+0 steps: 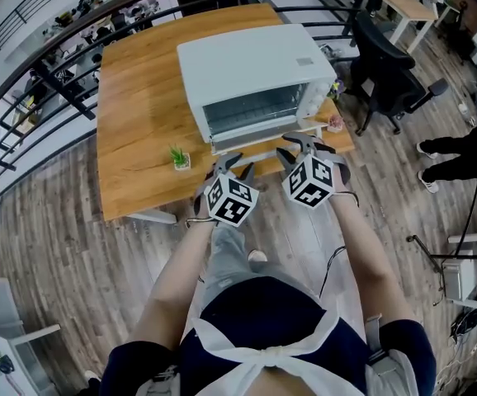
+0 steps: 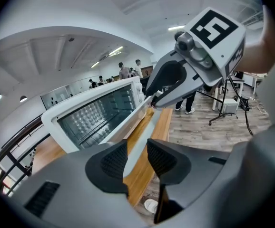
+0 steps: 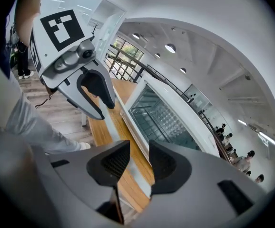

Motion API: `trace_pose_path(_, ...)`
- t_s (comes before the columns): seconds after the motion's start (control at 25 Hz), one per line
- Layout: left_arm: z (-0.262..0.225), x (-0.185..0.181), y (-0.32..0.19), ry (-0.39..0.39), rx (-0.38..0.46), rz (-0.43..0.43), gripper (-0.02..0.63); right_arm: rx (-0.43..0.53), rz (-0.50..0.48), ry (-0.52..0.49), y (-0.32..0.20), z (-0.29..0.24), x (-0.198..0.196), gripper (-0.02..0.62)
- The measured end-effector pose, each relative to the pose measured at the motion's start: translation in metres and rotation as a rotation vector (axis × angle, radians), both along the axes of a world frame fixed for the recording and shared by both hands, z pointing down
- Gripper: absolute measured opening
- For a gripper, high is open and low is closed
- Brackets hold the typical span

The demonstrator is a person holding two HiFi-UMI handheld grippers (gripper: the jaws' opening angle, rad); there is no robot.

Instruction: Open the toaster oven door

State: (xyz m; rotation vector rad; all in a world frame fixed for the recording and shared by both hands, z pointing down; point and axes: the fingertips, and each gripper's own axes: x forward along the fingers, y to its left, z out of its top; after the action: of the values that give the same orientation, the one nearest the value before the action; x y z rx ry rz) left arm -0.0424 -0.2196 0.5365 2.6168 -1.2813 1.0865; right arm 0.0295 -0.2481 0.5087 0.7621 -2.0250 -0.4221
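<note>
While the toaster oven (image 1: 251, 73) is sitting at the near edge of the wooden table (image 1: 139, 97), its glass door (image 1: 251, 110) is facing the person and its white handle bar (image 1: 263, 145) is running across the front. Can't tell how far the door is swung. Left gripper (image 1: 232, 165) is clenching the bar near its left end and right gripper (image 1: 302, 144) near its right end. Each gripper view is showing the bar pinched between the ribbed pads (image 2: 113, 160). Both grippers are pointing forward and down. Small potted plant (image 1: 178, 157) is standing on the table just left of the left gripper. Black office chair (image 1: 387, 64) is standing on the plank floor (image 1: 57, 221) beyond the table's right corner, well apart. Dark railing (image 1: 49, 81) is curving round behind the table.
</note>
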Motion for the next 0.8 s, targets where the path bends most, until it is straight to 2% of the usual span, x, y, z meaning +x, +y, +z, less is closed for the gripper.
trace_pose_path(0.6,0.006,0.003,0.007,-0.009,-0.013,-0.004,0.14,-0.03,-0.043,0.07,-0.01,0.018,-0.012,0.129)
trace_pose_path(0.8,0.011,0.005,0.011,-0.026,-0.021,0.007,0.138,-0.031,-0.047,0.091,-0.013,0.023,-0.01,0.084)
